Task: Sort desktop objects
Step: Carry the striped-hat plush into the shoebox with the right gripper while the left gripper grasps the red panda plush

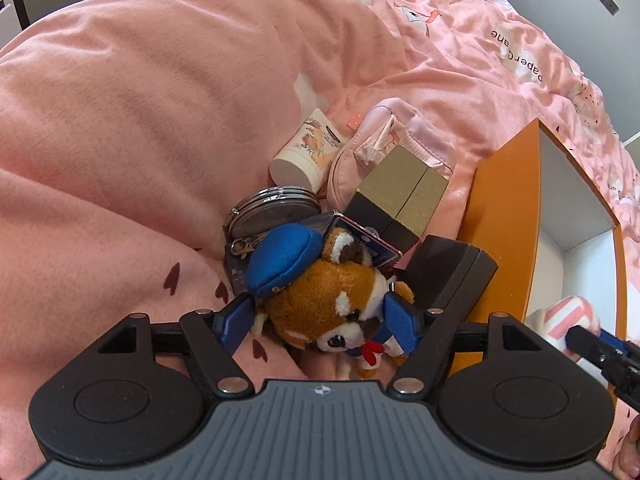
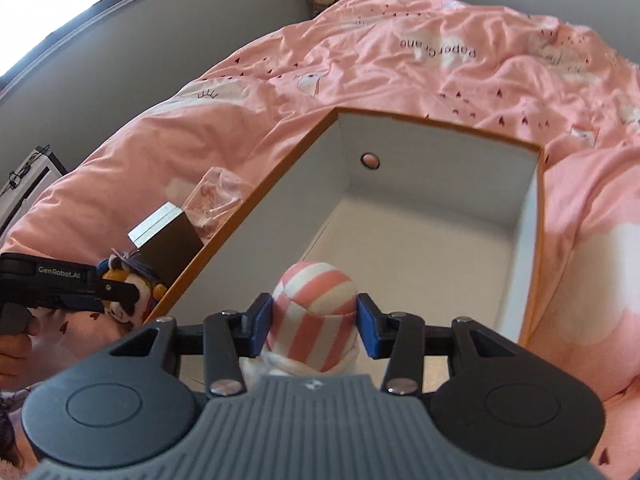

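left gripper (image 1: 320, 322) jaws wide around plush raccoon (image 1: 320, 304), not pressing | right gripper (image 2: 316, 326) grips striped sock ball (image 2: 316, 312) over box (image 2: 440, 216) | risk: plush slips when lifted

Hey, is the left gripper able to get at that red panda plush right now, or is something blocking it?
Probably yes. The left gripper has its jaws spread wide on either side of the red panda plush, which lies on top of the pile with nothing covering it. The pads do not look pressed on it yet.
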### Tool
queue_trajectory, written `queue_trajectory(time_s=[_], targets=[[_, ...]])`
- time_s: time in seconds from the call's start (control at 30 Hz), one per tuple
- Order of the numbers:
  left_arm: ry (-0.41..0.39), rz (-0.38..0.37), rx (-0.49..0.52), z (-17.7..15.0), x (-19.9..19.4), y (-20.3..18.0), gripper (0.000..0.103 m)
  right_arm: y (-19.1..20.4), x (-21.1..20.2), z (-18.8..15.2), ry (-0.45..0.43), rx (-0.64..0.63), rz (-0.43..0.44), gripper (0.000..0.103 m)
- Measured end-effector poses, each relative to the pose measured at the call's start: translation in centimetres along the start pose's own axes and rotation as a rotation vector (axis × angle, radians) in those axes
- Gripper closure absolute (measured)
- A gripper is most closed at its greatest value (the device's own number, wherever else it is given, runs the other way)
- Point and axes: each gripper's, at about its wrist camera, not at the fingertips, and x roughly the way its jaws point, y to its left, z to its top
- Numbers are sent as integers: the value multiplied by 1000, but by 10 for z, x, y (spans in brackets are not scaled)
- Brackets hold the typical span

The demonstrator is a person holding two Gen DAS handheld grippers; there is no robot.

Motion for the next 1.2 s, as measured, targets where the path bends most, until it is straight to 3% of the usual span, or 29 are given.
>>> queue_trajectory(time_s=[0.1,0.43,0.53,0.6,0.7,0.87,0.93,1.07,1.2], targets=[[-11,16,3,1,5,-4,19,0,14,-3,20,40,28,55],[-70,79,102,-5,10,-25,25,2,35,-18,-49,156,-82,47],[-87,88,133,-9,6,-29,29,2,33,-19,-46,185,-95,41],[-102,101,165,-12,3,-33,30,2,31,-19,-47,196,-103,29],[-131,121,212,-17,-4,-40,30,9,31,-17,-15,168,-63,22],[-176,95,226,-22,-23,-42,31,24,45,-20,56,120,-70,22],[-192,84,237,-23,-32,-43,31,28,50,-22,82,105,-71,29],[-214,53,264,-25,-46,-49,31,27,56,-27,105,115,-97,72],[-248,27,294,-25,-61,-56,31,23,52,-30,82,128,-94,79]])
